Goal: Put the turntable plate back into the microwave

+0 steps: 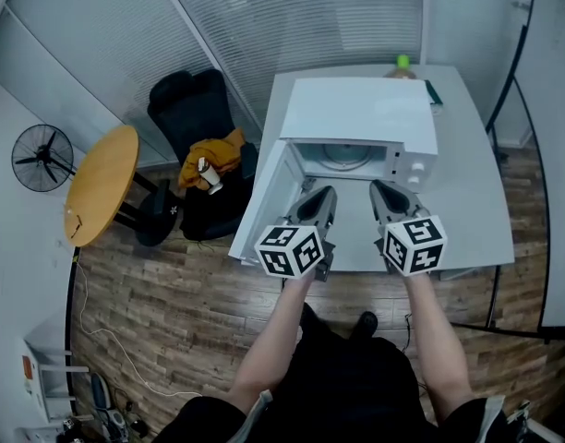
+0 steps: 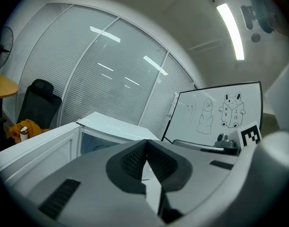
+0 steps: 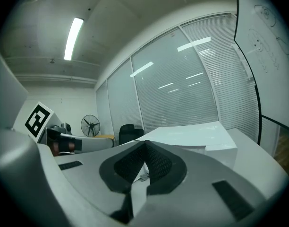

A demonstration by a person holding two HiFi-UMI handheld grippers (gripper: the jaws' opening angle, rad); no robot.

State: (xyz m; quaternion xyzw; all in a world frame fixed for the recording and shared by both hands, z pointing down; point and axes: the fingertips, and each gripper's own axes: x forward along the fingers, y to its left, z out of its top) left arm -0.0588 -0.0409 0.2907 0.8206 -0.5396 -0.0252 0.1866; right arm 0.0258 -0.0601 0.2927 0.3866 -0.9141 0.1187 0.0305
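Head view: white microwave point(image 1: 361, 118) sits on the pale table point(image 1: 467, 210), its door point(image 1: 264, 197) swung open to the left. The turntable plate point(image 1: 342, 158) is inside the cavity, flat on the floor of it. The left gripper point(image 1: 324, 194) and right gripper point(image 1: 378, 188) are side by side just in front of the opening, both pointing into it, neither touching the microwave or the plate. A green-capped bottle point(image 1: 402, 63) is behind the microwave. Off the table to the left: a black chair point(image 1: 192, 109) with an orange cloth point(image 1: 216, 153) on it, a round wooden side table point(image 1: 102, 183), and a fan point(image 1: 41, 158).

Left gripper view: the left gripper point(image 2: 145, 142) fingers point(image 2: 131, 161) are together, tips meeting, nothing between them. Beyond them is the microwave point(image 2: 111, 126) with its open door point(image 2: 38, 150) at the left; the cavity is partly in sight, and I can't make out the plate from here. A whiteboard point(image 2: 215, 112) with cartoon drawings is at the right, the chair point(image 2: 37, 103) at far left, and a ceiling light point(image 2: 232, 30) is overhead.

Right gripper view: the right gripper point(image 3: 145, 142) fingers point(image 3: 159, 162) are together too, and empty. The microwave point(image 3: 191, 135) top is ahead and to the right, the cavity not visible. The left gripper's marker cube point(image 3: 38, 119) is at the left edge. The fan point(image 3: 90, 125) and chair point(image 3: 128, 131) are in the background against the blinds.
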